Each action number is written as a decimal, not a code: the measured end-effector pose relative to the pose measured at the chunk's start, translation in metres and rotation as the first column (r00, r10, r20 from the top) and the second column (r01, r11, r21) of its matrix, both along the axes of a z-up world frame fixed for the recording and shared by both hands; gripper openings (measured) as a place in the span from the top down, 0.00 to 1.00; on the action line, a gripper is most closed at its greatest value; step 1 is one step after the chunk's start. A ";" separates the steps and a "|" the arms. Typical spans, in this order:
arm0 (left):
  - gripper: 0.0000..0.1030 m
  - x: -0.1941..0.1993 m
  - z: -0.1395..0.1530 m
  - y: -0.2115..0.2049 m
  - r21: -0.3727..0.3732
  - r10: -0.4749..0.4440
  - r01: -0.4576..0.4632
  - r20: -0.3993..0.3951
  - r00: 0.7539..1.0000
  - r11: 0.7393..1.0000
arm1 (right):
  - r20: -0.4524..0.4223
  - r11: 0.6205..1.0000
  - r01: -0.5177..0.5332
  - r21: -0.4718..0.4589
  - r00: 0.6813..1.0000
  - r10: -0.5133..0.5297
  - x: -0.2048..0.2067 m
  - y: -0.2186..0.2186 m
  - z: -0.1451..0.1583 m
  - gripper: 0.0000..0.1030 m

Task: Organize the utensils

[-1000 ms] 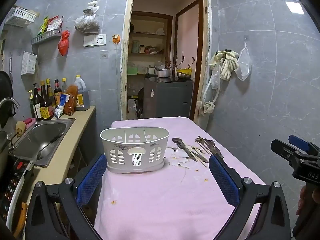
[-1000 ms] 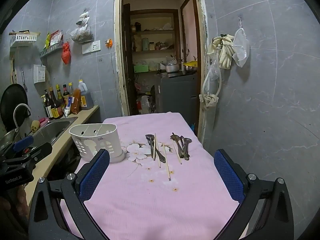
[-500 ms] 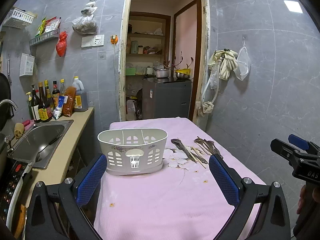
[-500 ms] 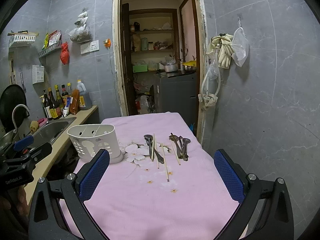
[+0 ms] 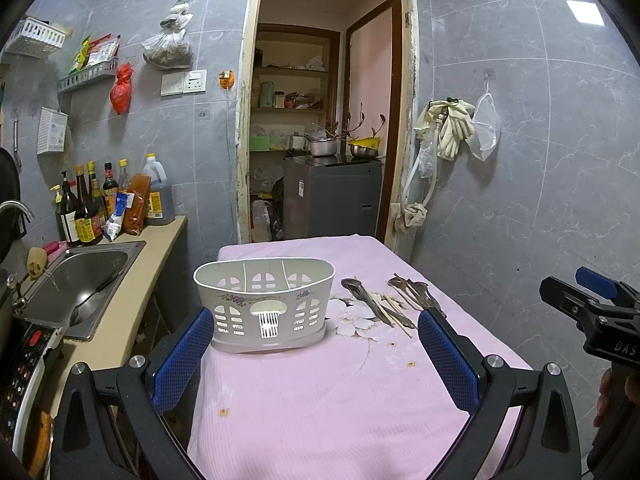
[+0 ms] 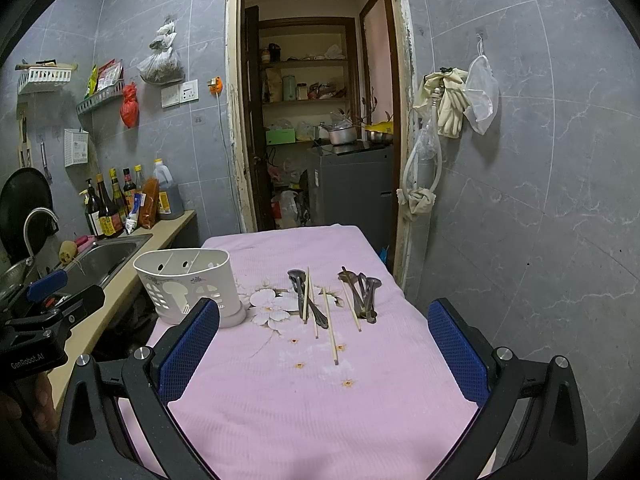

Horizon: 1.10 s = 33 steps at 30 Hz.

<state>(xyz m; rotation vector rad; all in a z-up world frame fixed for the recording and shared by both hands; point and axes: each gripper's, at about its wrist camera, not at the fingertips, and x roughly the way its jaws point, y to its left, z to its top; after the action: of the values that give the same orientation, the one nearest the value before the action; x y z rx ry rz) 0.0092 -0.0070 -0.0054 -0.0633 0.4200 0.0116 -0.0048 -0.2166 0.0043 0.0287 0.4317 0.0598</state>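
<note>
1. The caddy (image 5: 264, 304) stands on the table (image 5: 340, 400), toward its left side.
2. Spoons (image 6: 304, 292) and chopsticks (image 6: 330, 328) lie on the table right of the caddy, apart from it.
3. More spoons (image 6: 362, 292) lie further right.
4. A sink (image 5: 76, 276) sits left of the table, with bottles (image 5: 86, 208) behind it.

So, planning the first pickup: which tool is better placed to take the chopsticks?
Probably the right tool: open, facing the chopsticks. The left tool faces the basket.
</note>
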 end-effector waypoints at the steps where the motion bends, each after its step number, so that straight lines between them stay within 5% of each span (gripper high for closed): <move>1: 0.00 0.001 0.000 -0.001 0.000 0.000 0.000 0.000 1.000 1.000 | 0.000 1.000 0.001 0.000 1.000 -0.001 0.000 0.000 -0.001 0.01; 33: 0.00 0.010 0.004 -0.013 0.007 -0.003 0.003 -0.003 1.000 1.000 | -0.002 1.000 -0.014 0.004 1.000 0.014 0.009 0.003 0.000 0.01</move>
<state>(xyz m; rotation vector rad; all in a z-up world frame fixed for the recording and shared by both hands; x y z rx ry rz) 0.0188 -0.0204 -0.0016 -0.0559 0.4232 0.0104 0.0046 -0.2131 0.0041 0.0300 0.4337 0.0748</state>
